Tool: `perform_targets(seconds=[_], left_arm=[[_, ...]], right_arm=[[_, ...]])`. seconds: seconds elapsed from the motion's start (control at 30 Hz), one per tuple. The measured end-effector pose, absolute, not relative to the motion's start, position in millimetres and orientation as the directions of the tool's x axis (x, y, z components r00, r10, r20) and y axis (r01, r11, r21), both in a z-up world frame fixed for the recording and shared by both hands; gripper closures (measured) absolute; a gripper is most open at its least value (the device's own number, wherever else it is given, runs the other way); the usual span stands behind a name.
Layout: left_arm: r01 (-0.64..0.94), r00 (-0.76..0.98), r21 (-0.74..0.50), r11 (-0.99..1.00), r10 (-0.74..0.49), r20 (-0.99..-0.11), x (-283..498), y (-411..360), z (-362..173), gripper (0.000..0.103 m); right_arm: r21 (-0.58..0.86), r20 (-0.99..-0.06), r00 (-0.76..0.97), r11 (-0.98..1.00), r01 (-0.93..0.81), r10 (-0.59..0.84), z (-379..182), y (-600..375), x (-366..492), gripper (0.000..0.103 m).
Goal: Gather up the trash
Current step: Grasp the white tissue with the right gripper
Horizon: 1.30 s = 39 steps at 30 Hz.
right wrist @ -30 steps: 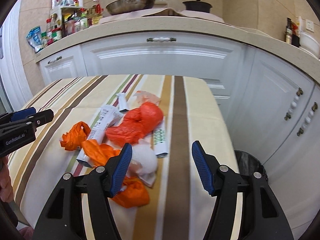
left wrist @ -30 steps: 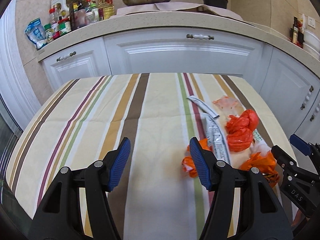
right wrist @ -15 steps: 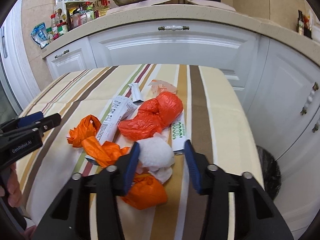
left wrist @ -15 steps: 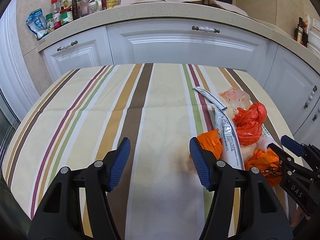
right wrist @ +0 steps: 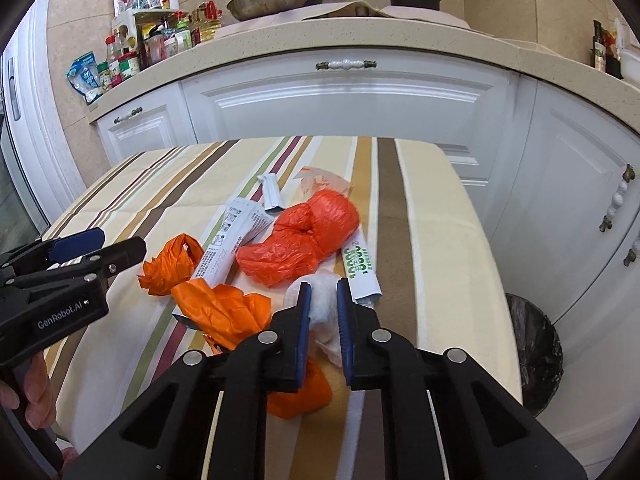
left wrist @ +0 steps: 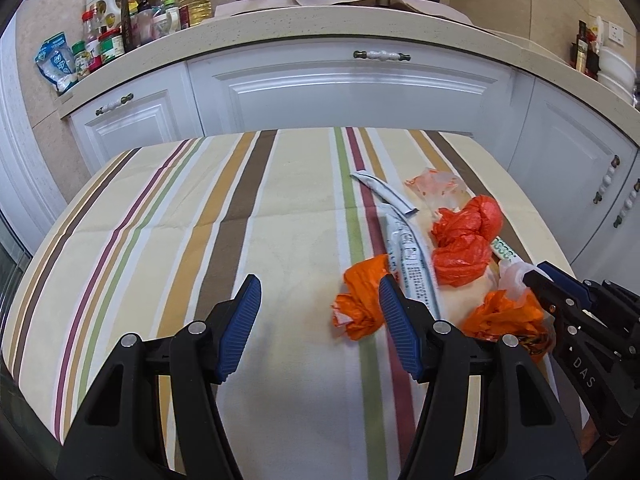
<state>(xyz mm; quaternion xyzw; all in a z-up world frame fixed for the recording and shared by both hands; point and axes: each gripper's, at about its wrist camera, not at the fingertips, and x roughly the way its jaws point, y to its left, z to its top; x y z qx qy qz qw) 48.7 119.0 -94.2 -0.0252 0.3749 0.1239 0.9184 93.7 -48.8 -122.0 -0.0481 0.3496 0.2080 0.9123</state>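
I am working over the striped tabletop [right wrist: 432, 208], and the heap of trash sits toward its right-hand edge, with the black-lined bin [right wrist: 534, 344] on the floor just beyond that edge. I take the red plastic bag [right wrist: 304, 236] in the middle of the heap as my landmark.

The big change is on my right side. A second ago the right hand-held gripper [right wrist: 323, 312] stood wide apart over the heap; now its blue pads have come together on the white tissue wad [right wrist: 320, 300], which lies just on my side of the red bag. The wad bulges out above and below the pads, so I judge the pinch is holding.

My left hand-held gripper [left wrist: 318, 324] has eased a little toward the heap, and its pads are apart with only cloth between them. The orange bag [left wrist: 360, 300], on the left of the red bag, lies just behind its right finger.

The printed wrapper [right wrist: 236, 240] and the small white sachet [right wrist: 272, 196] beyond it lie untouched.

So I read the first pick as secured. The lift and the carry to the bin are yet to come, and the thin tissue may tear or drag the orange plastic under it.
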Motion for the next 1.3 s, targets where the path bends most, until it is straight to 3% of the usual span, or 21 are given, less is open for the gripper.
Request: perform_targets(seconds=[0.37,0.5,0.73,1.3], left_arm=[[-0.166,0.707,0.050,0.985,0.154,-0.691,50,80,-88,0.042],[-0.138,0.719,0.045,0.989,0.131,-0.683,49,64,-85,0.033],[-0.092,0.717,0.045,0.995,0.097,-0.690,51,36,-85,0.027],[-0.109,0.731,0.043,0.993,0.109,-0.674,45,35,-79,0.023]], right_arm=[[0.057,-0.621,0.718,0.932,-0.359,0.314,-108,-89,84,0.091],[0.047,-0.613,0.737,0.944,-0.327,0.286,-108,-106,80,0.091],[0.075,-0.609,0.742,0.951,-0.300,0.282,-111,-128,75,0.091],[0.102,-0.601,0.725,0.932,-0.347,0.336,-110,-125,62,0.091]])
